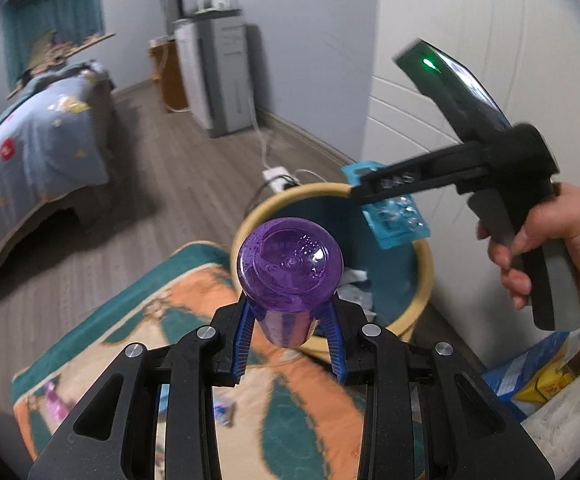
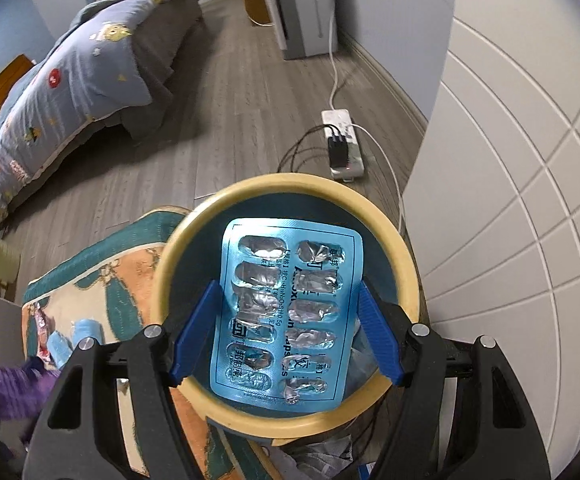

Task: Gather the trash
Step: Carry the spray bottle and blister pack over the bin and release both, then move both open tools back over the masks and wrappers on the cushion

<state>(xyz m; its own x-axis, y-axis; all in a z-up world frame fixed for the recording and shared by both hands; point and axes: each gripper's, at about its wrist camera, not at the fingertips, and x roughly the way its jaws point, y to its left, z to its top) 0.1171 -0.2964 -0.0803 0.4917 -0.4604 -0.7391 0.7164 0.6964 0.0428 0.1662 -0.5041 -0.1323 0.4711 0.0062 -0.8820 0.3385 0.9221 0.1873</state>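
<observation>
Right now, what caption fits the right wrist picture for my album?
Right gripper holds an empty blue pill pack over the yellow-rimmed trash bin.

From my left gripper [image 1: 290, 336], the bin [image 1: 421, 280] opens at twelve o'clock, but the right gripper [image 1: 359, 192] and its blister pack [image 1: 393, 216] hang over the rim at one. Bare floor [image 1: 178, 168] lies open at eleven; the bed [image 1: 30, 148] blocks ten, the white wall [image 1: 469, 80] two.

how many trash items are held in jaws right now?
2. A purple bottle in the left gripper, and a blue blister pack in the right gripper, over the bin.
</observation>
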